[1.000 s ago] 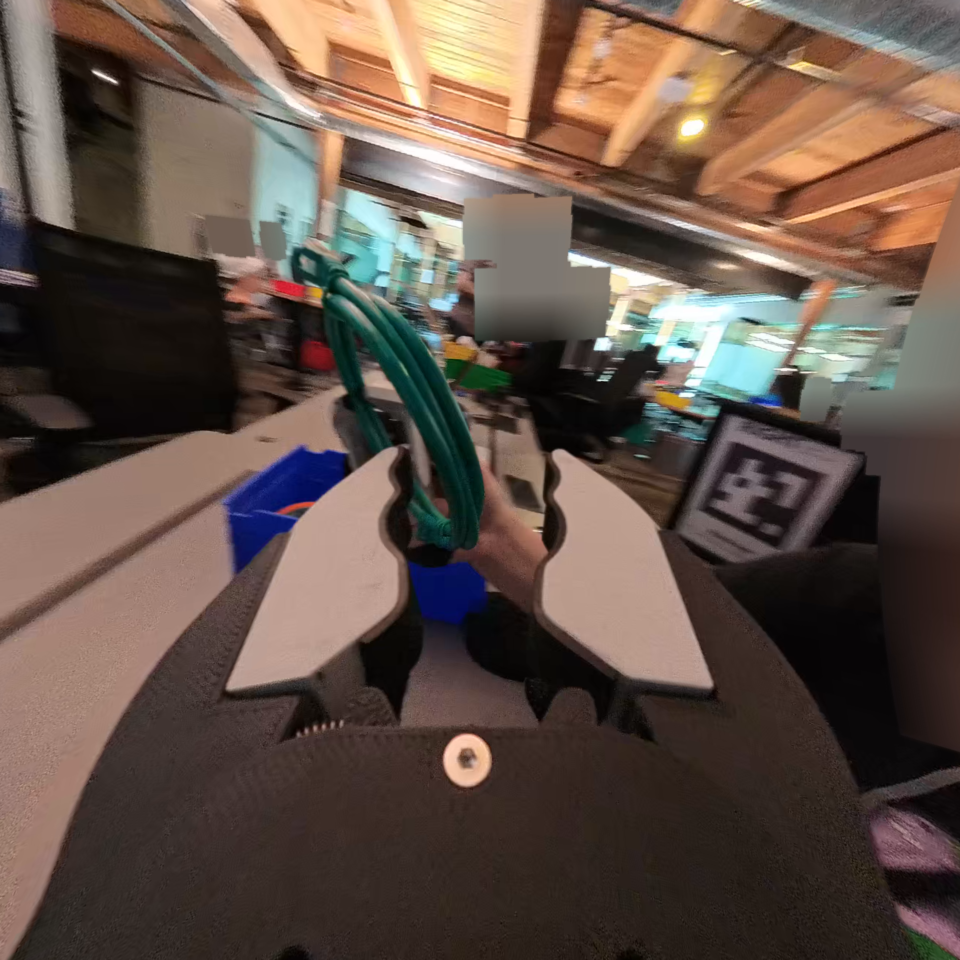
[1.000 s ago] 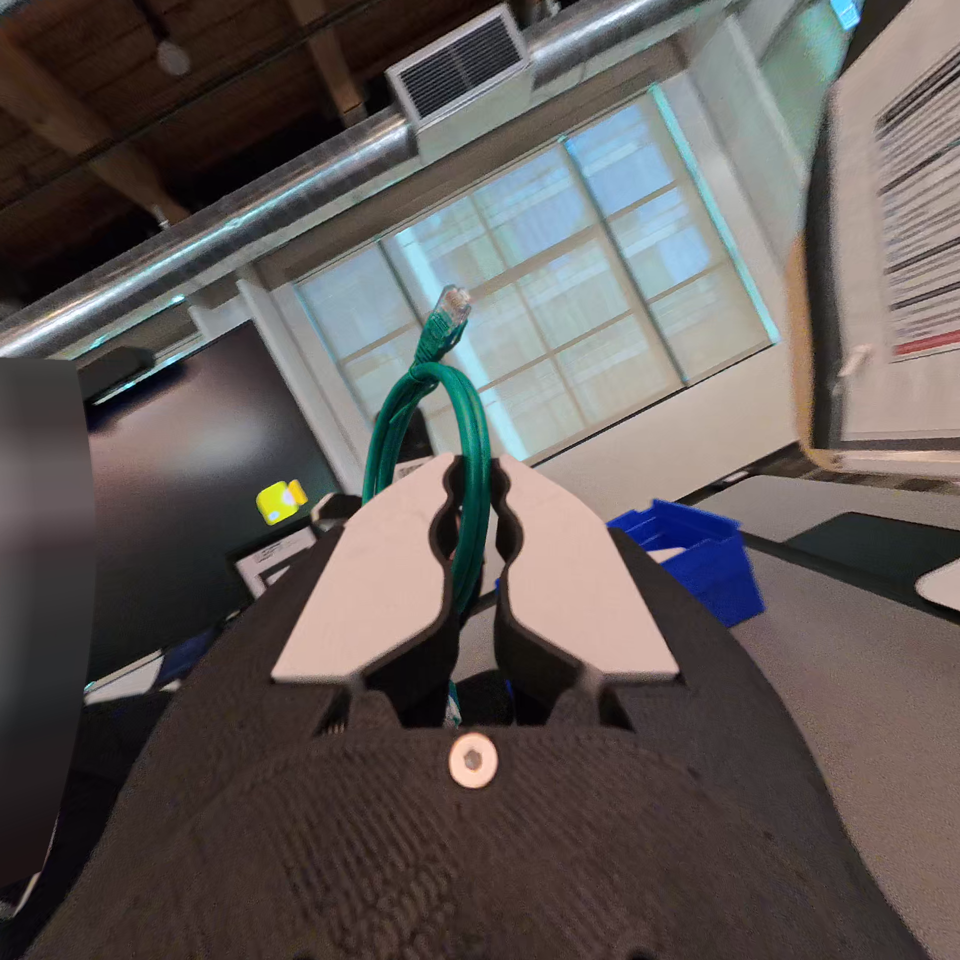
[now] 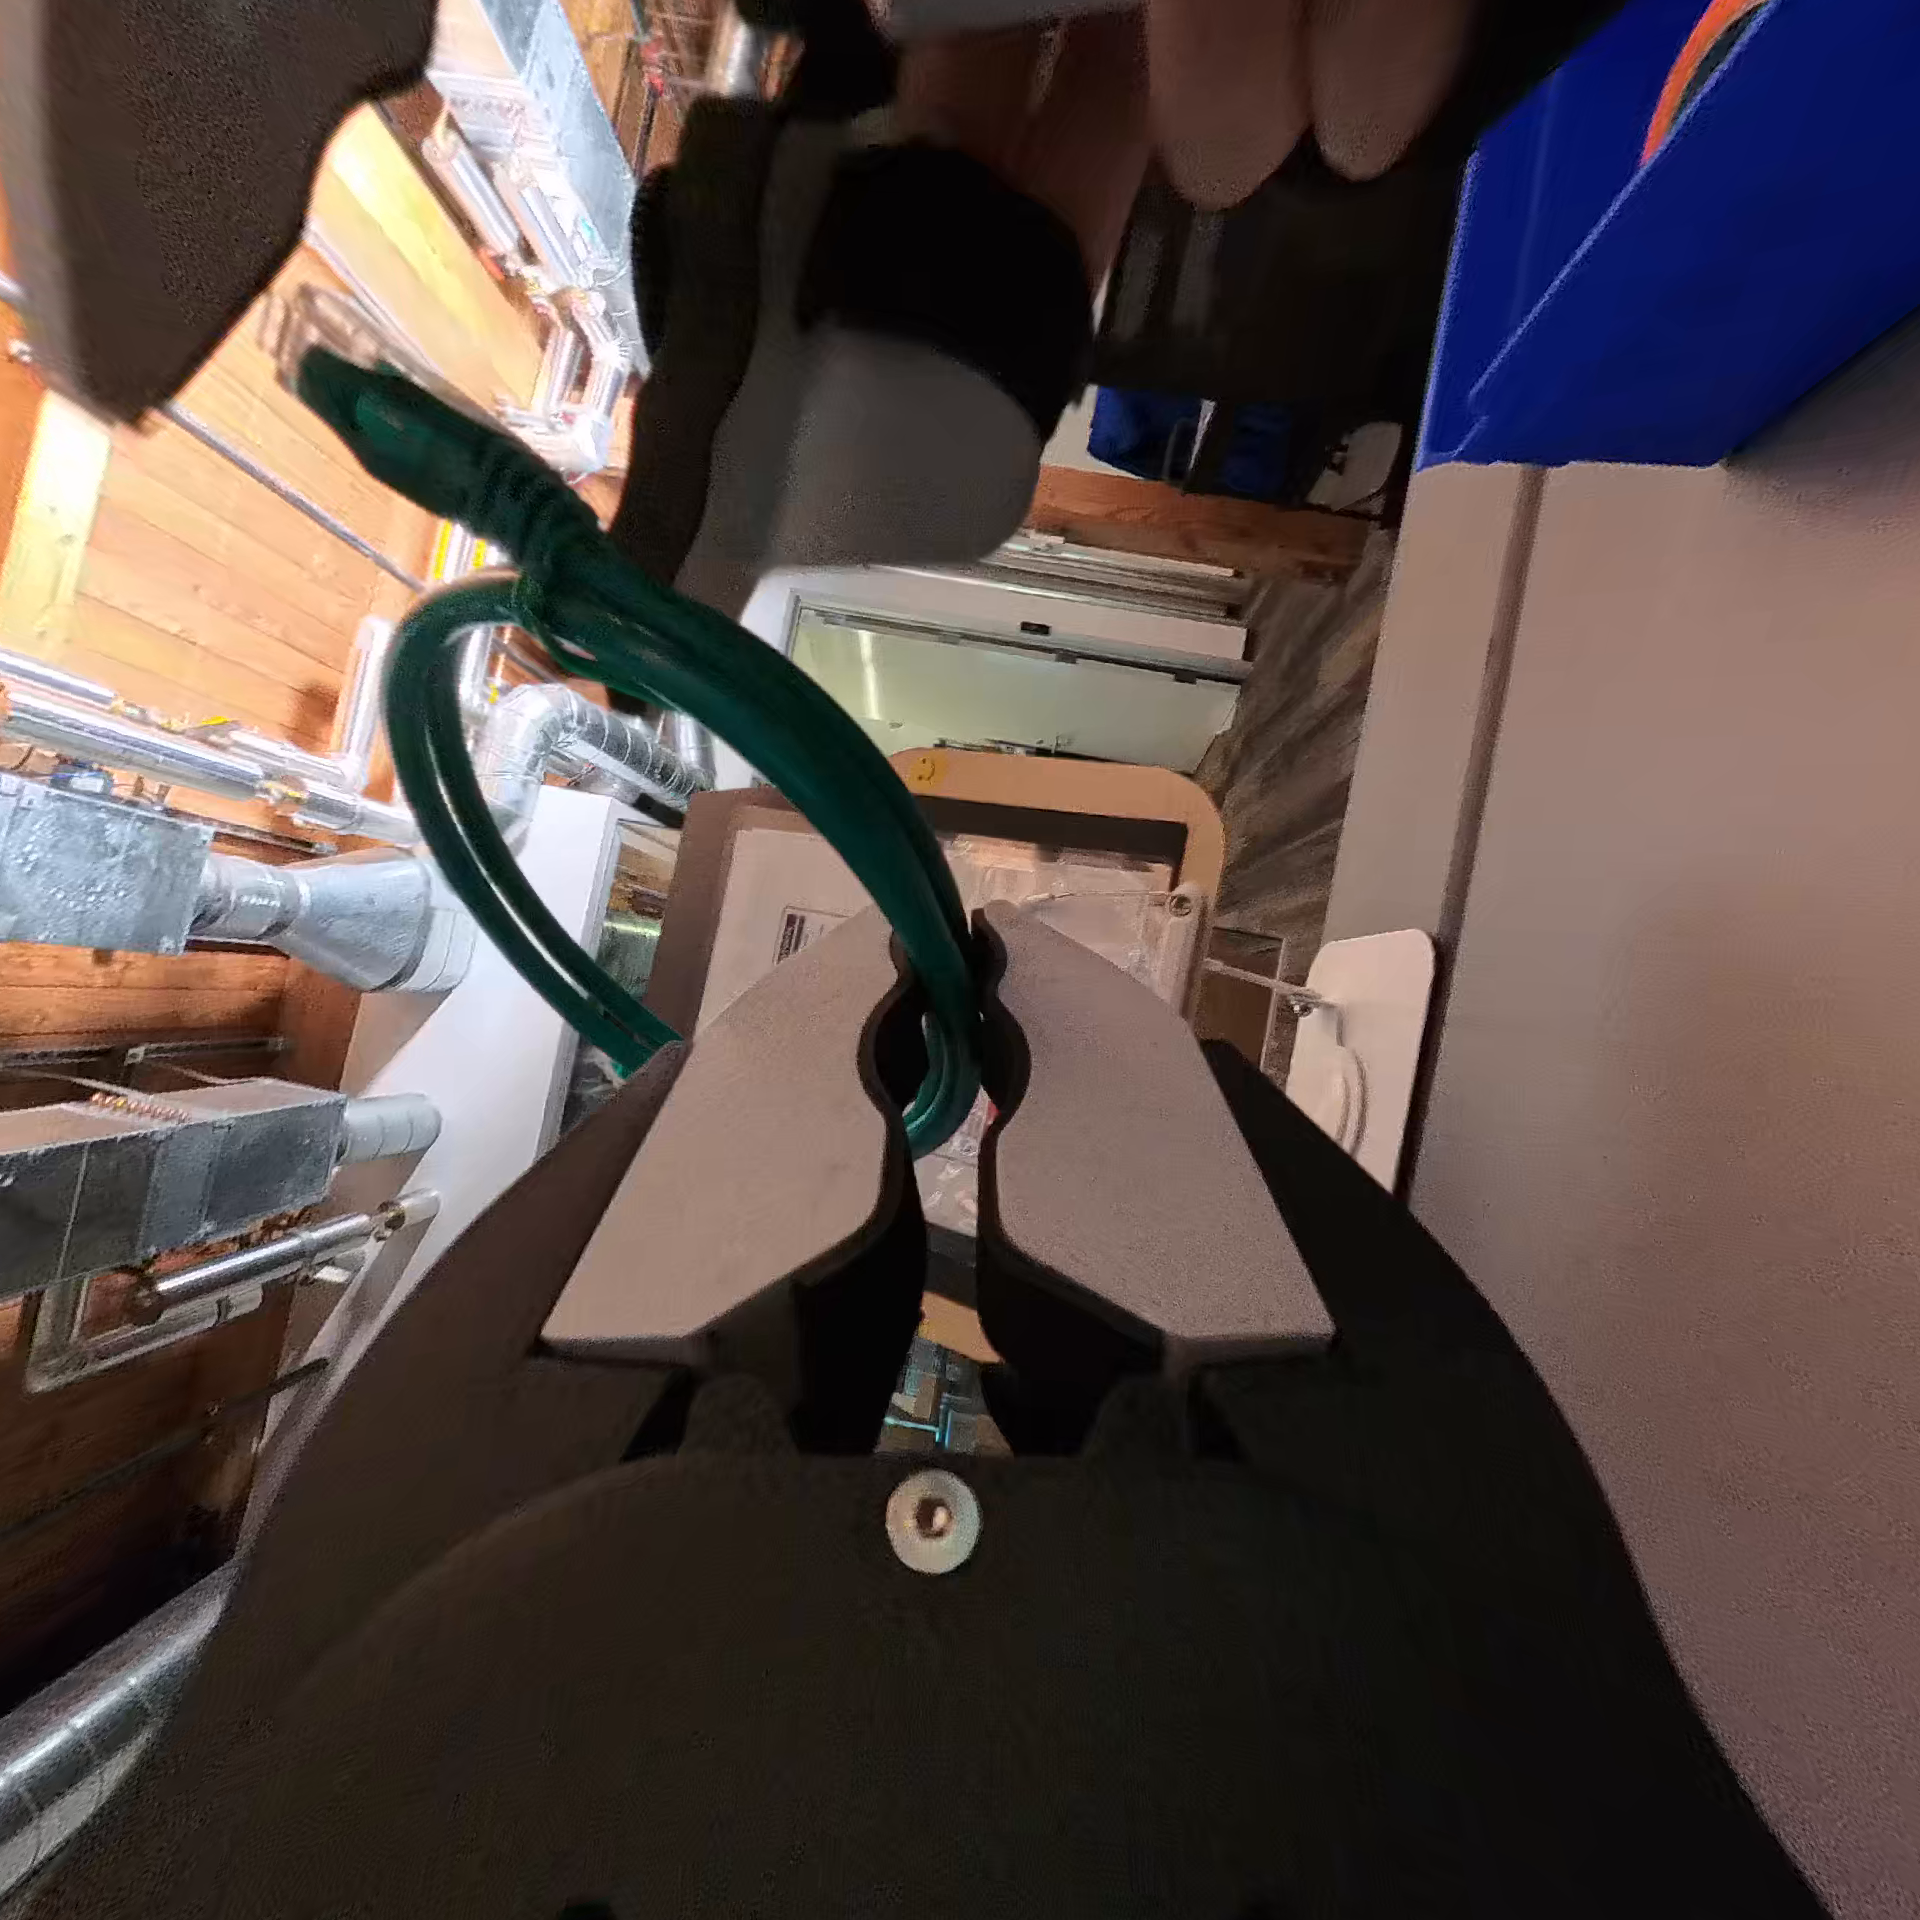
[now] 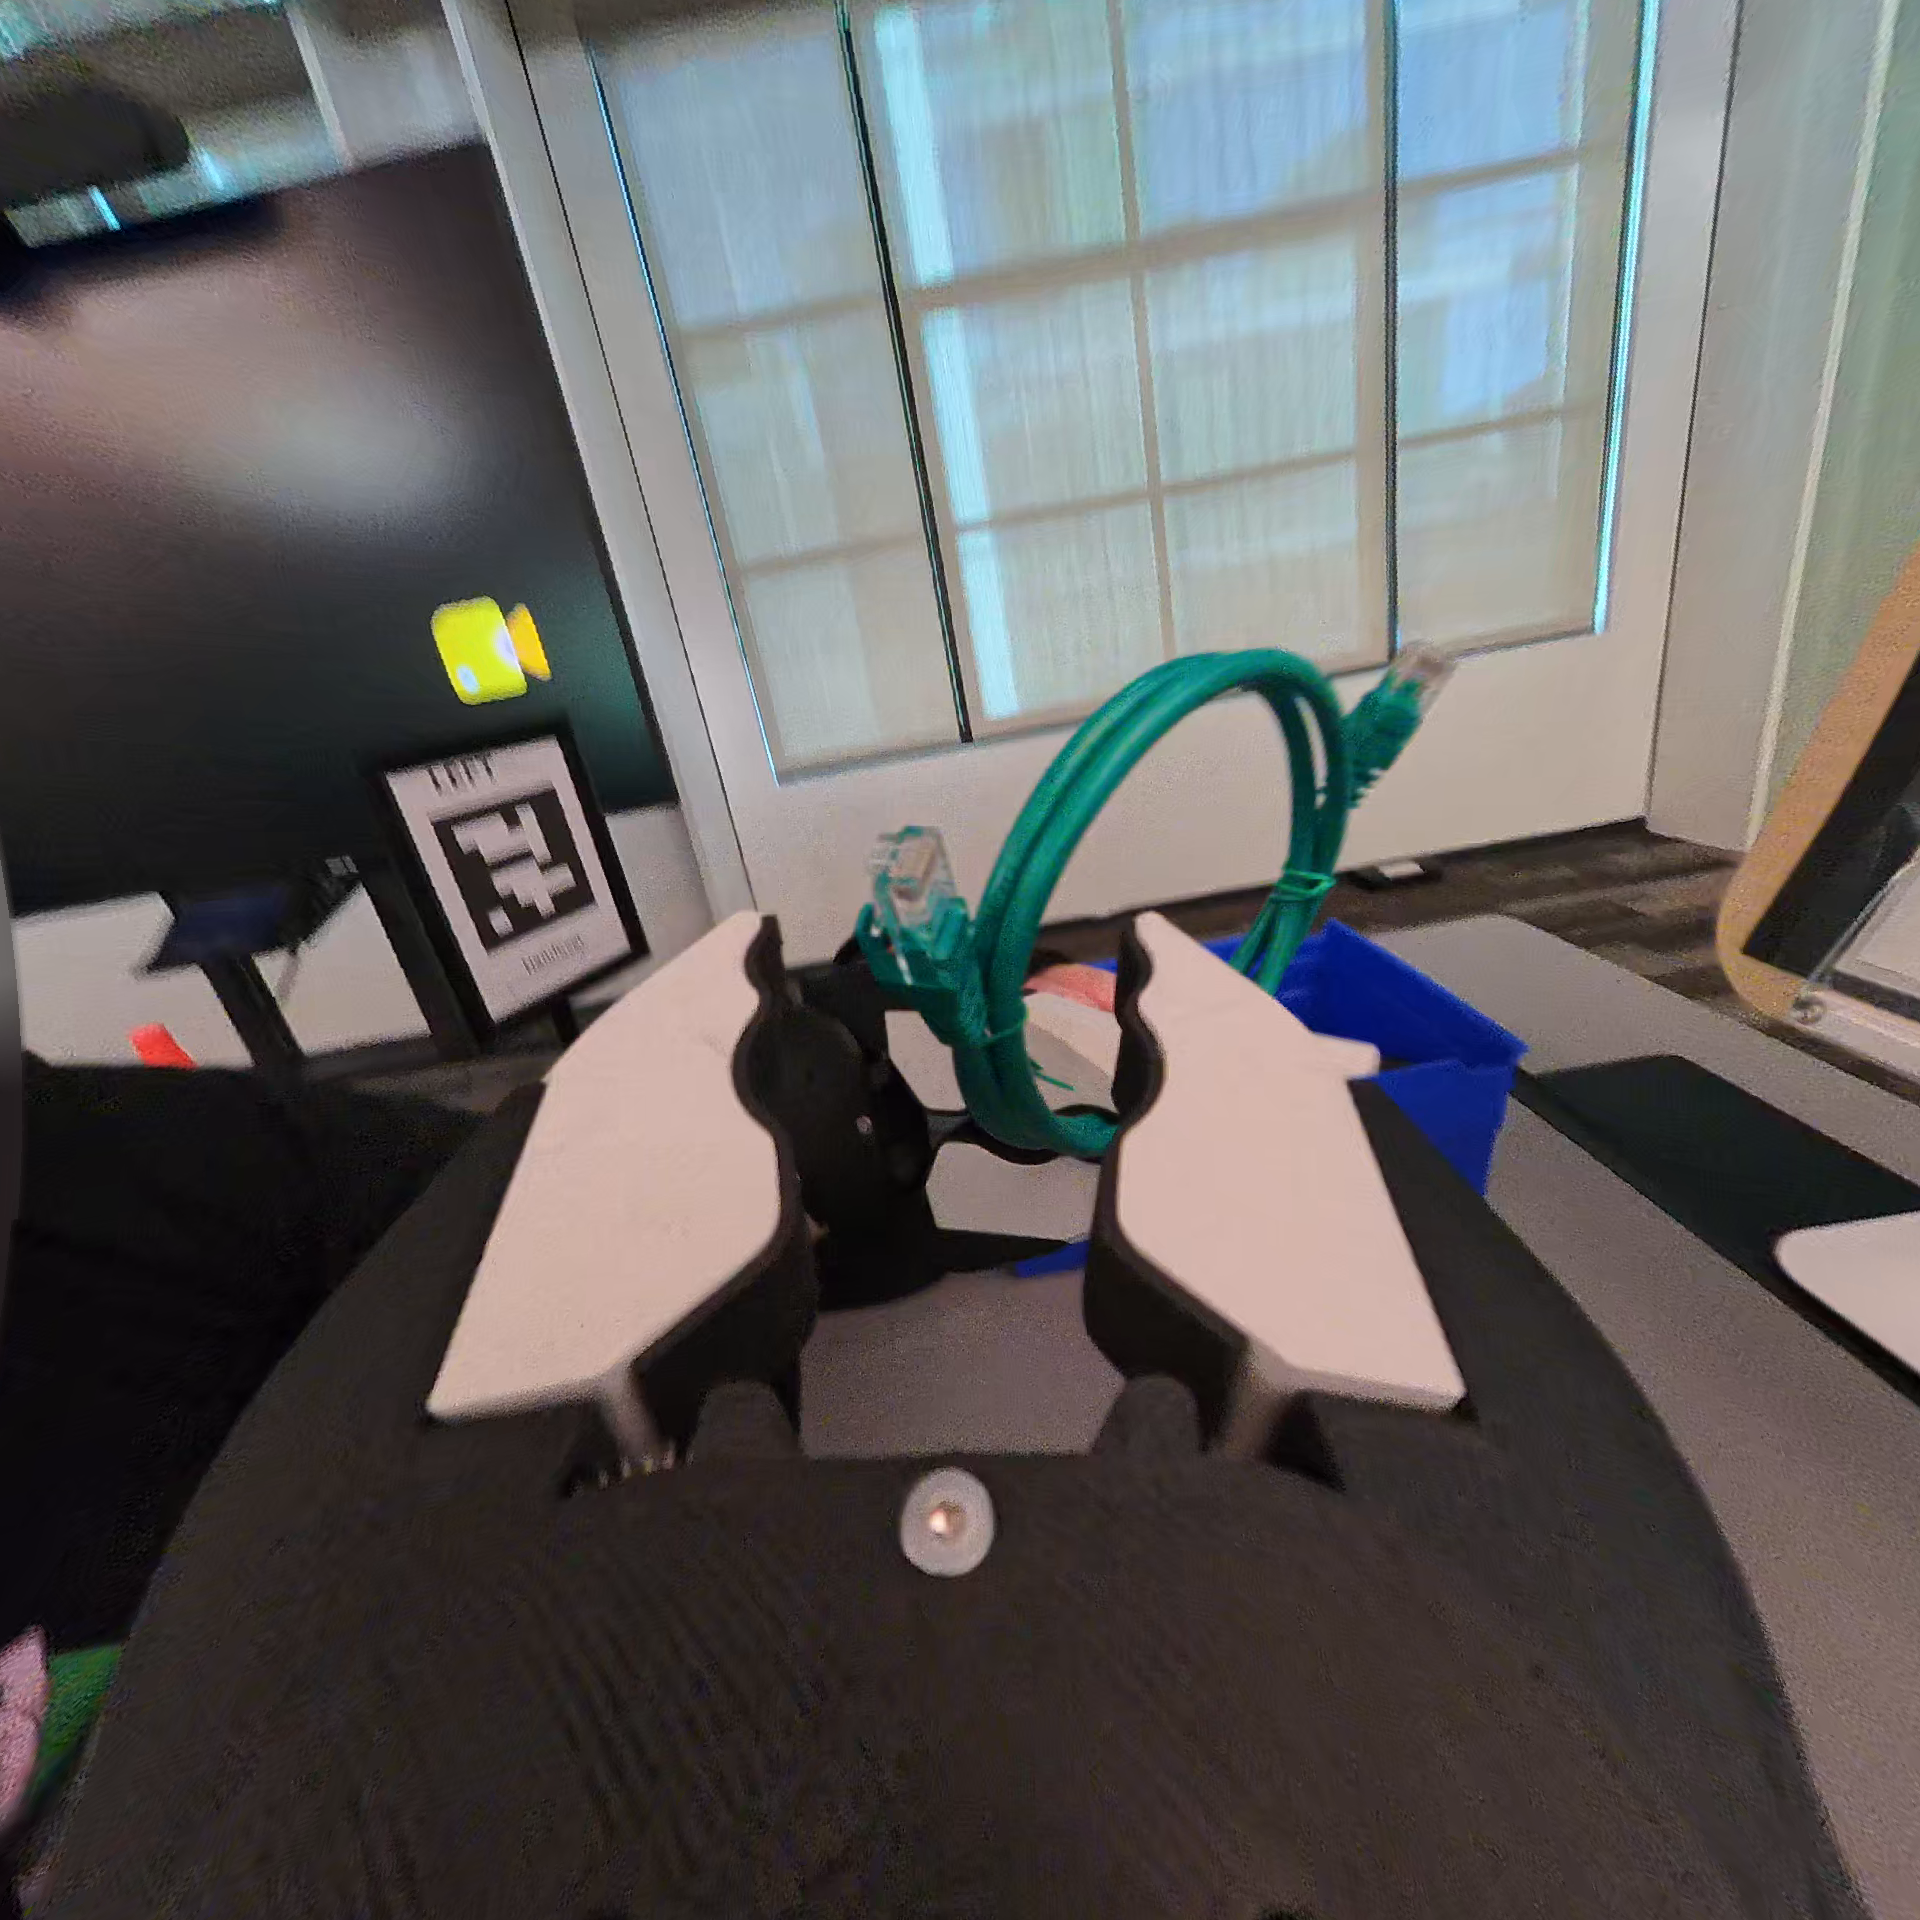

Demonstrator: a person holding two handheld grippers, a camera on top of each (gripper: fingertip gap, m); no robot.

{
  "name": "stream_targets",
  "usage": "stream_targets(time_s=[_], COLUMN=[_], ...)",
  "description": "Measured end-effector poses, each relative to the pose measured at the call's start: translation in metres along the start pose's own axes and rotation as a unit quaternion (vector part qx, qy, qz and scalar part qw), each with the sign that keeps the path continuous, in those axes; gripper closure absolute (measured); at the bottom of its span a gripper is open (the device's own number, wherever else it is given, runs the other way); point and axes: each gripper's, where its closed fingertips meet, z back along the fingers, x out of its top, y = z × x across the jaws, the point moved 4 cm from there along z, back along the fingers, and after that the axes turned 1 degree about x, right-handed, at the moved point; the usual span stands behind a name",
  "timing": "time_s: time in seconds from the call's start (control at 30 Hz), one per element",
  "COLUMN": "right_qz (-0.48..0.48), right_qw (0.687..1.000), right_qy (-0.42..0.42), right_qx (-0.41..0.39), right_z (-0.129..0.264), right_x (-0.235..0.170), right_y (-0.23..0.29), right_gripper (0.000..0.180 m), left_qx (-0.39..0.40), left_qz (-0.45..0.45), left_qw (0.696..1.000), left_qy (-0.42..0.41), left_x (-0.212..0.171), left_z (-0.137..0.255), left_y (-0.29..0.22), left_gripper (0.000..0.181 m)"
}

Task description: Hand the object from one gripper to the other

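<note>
In the left wrist view, the left tongs (image 3: 940,971) are clamped on a coiled green network cable with clear plastic plugs (image 3: 717,717), pinched near the tips; the loop arcs up and left. A grey tabletop (image 3: 1662,935) and a blue plastic bin (image 3: 1662,260) lie to the right.

In the right wrist view, the right tongs (image 4: 951,971) stand wide apart, holding nothing. The cable (image 4: 1132,821) rises just beyond them, its bottom held in the left tongs (image 4: 1039,1138), in front of the bin (image 4: 1423,1029).

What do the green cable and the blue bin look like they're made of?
Green cable: flexible plastic-jacketed cord, slightly glossy, bending in smooth coils; its end plugs look like clear hard plastic. Blue bin: probably rigid moulded plastic, with uniform colour, thin straight walls and a slight sheen.
</note>
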Motion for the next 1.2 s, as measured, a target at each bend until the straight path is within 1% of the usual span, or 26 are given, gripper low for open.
stream_targets(time_s=[0.03, 0.07, 0.13, 0.17, 0.23, 0.3, 0.37, 0.4, 0.43, 0.47, 0.5, 0.53, 0.57, 0.6, 0.67, 0.7, 0.73, 0.77, 0.8, 0.83, 0.9, 0.97, 1.1, 1.17, 1.2], right_qz=[0.014, 0.025, 0.033, 0.027, 0.007, -0.004, -0.007, 0.005, 0.029, 0.064, 0.109, 0.164, 0.224, 0.287, 0.408, 0.463, 0.509, 0.546, 0.578, 0.605, 0.644, 0.664, 0.694, 0.708, 0.712], right_qw=[1.0, 0.999, 0.998, 0.999, 0.999, 0.998, 0.997, 0.997, 0.997, 0.995, 0.989, 0.979, 0.964, 0.944, 0.894, 0.864, 0.835, 0.809, 0.784, 0.761, 0.724, 0.701, 0.663, 0.646, 0.637], right_qy=[0.021, 0.036, 0.043, 0.04, 0.035, 0.038, 0.05, 0.058, 0.067, 0.078, 0.096, 0.113, 0.128, 0.142, 0.164, 0.175, 0.184, 0.191, 0.197, 0.202, 0.213, 0.229, 0.25, 0.255, 0.263], right_qx=[-0.002, -0.005, 0.008, 0.016, 0.03, 0.044, 0.053, 0.044, 0.029, 0.008, -0.018, -0.042, -0.06, -0.075, -0.087, -0.093, -0.099, -0.105, -0.111, -0.117, -0.124, -0.123, -0.124, -0.128, -0.132], right_z=[-0.004, -0.006, -0.007, -0.006, -0.004, -0.001, 0.001, 0.001, 0.002, 0.003, 0.004, 0.006, 0.006, 0.007, 0.005, 0.004, 0.003, 0.002, 0.0, -0.001, -0.005, -0.007, -0.01, -0.009, -0.008], right_x=[-0.005, -0.008, -0.01, -0.009, -0.007, -0.007, -0.007, -0.008, -0.009, -0.01, -0.012, -0.013, -0.014, -0.016, -0.02, -0.023, -0.025, -0.027, -0.029, -0.031, -0.035, -0.041, -0.051, -0.055, -0.058], right_y=[0.002, 0.004, 0.008, 0.009, 0.008, 0.007, 0.007, 0.006, 0.004, 0.002, -0.001, -0.002, -0.002, 0.001, 0.01, 0.015, 0.019, 0.023, 0.026, 0.028, 0.031, 0.031, 0.026, 0.019, 0.014], right_gripper=[0.117, 0.12, 0.138, 0.141, 0.141, 0.154, 0.157, 0.159, 0.16, 0.161, 0.161, 0.161, 0.161, 0.161, 0.16, 0.161, 0.161, 0.161, 0.161, 0.161, 0.161, 0.161, 0.159, 0.157, 0.156], left_qx=[-0.006, -0.014, -0.02, -0.022, -0.045, -0.076, -0.111, -0.133, -0.16, -0.196, -0.237, -0.286, -0.336, -0.371, -0.39, -0.388, -0.389, -0.393, -0.399, -0.407, -0.423, -0.424, -0.411, -0.405, -0.404], left_qz=[0.001, 0.002, 0.012, 0.026, 0.073, 0.124, 0.181, 0.212, 0.247, 0.29, 0.344, 0.409, 0.479, 0.546, 0.655, 0.697, 0.726, 0.741, 0.745, 0.744, 0.731, 0.723, 0.719, 0.71, 0.703], left_qw=[1.0, 1.0, 1.0, 0.999, 0.996, 0.987, 0.973, 0.964, 0.952, 0.933, 0.905, 0.861, 0.801, 0.734, 0.611, 0.554, 0.503, 0.463, 0.437, 0.423, 0.412, 0.417, 0.448, 0.466, 0.482], left_qy=[-0.002, -0.004, -0.016, -0.024, -0.037, -0.067, -0.085, -0.085, -0.082, -0.081, -0.084, -0.098, -0.126, -0.16, -0.214, -0.238, -0.262, -0.287, -0.307, -0.321, -0.341, -0.352, -0.338, -0.339, -0.331], left_x=[0.002, 0.004, 0.008, 0.01, 0.014, 0.022, 0.027, 0.027, 0.026, 0.024, 0.024, 0.026, 0.03, 0.032, 0.024, 0.017, 0.01, 0.006, 0.004, 0.004, 0.01, 0.017, 0.023, 0.023, 0.023], left_z=[0.0, -0.001, 0.0, 0.001, 0.002, 0.005, 0.007, 0.006, 0.006, 0.006, 0.007, 0.01, 0.015, 0.02, 0.022, 0.022, 0.024, 0.027, 0.031, 0.035, 0.043, 0.047, 0.046, 0.047, 0.045], left_y=[-0.003, -0.006, -0.008, -0.008, -0.01, -0.013, -0.017, -0.018, -0.018, -0.019, -0.018, -0.016, -0.01, 0.001, 0.027, 0.039, 0.049, 0.058, 0.064, 0.068, 0.073, 0.076, 0.074, 0.073, 0.07], left_gripper=[0.177, 0.176, 0.176, 0.176, 0.176, 0.176, 0.175, 0.172, 0.162, 0.146, 0.138, 0.136, 0.132, 0.128, 0.129, 0.132, 0.132, 0.132, 0.13, 0.13, 0.135, 0.139, 0.149, 0.168, 0.169])
